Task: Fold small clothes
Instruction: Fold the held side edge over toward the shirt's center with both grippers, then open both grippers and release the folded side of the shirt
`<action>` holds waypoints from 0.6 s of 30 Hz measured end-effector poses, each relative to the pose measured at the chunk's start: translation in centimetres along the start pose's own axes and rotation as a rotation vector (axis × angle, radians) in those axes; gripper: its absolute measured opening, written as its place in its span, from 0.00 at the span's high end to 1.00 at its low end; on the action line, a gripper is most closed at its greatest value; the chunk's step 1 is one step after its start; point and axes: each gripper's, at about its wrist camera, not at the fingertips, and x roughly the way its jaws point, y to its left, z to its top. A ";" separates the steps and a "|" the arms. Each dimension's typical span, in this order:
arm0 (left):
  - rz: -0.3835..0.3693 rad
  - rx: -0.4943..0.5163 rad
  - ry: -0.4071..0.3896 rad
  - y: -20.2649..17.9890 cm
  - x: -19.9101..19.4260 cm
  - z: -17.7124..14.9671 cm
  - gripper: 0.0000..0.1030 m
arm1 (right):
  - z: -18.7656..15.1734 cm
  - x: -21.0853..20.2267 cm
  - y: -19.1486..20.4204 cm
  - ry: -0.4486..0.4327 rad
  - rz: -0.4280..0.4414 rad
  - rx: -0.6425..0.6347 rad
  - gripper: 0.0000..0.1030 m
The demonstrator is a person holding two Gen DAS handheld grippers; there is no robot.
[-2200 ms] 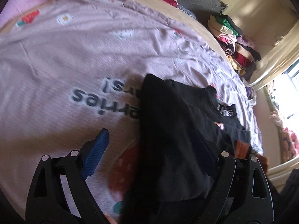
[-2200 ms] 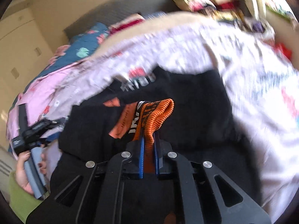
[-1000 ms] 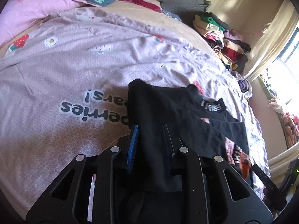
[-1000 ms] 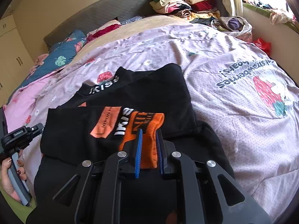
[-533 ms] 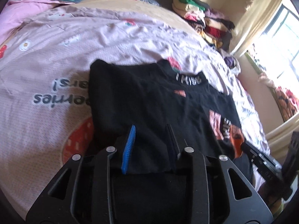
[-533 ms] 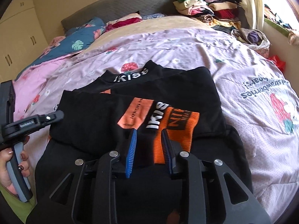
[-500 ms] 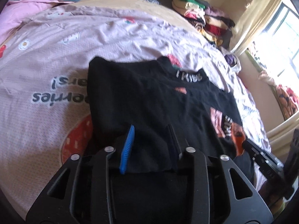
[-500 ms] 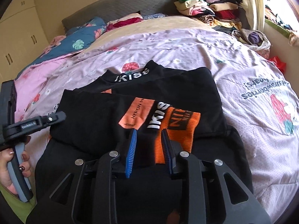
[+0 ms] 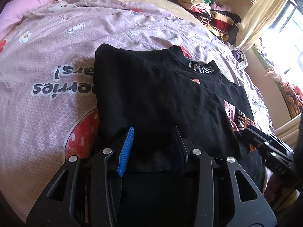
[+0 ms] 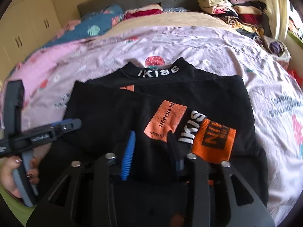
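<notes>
Right wrist view: my right gripper [image 10: 150, 147] is opening, letting the sleeve's orange cuff [image 10: 213, 143] lie across the folded black top [image 10: 189, 94]; my left gripper [image 9: 153, 147] stands apart too.

each camera sits just behind its own claw, tilted down and close over the black long-sleeved top with orange patches [image 9: 155, 94] [image 10: 189, 98] on the bed's pink strawberry-print cover [image 9: 56, 56] [image 10: 217, 53]. both views share that top, its white-lettered collar, and the far stack of folded clothes [image 9: 206, 13] [image 10: 233, 9].
</notes>
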 end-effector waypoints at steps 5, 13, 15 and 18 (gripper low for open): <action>0.003 0.001 0.001 -0.1 0.0 0.1 0.69 | -1.1 2.3 -0.9 0.069 -0.045 0.028 0.59; 0.016 -0.001 -0.003 -0.5 -0.2 0.0 0.68 | -1.5 0.0 -0.8 0.000 0.002 0.060 0.42; 0.019 0.000 -0.005 -0.6 -0.3 -0.2 0.68 | -1.7 -0.8 -0.9 -0.022 -0.005 0.063 0.38; 0.017 0.001 -0.004 -0.7 -0.3 -0.2 0.65 | -1.9 -1.6 -1.5 -0.040 -0.003 0.097 0.27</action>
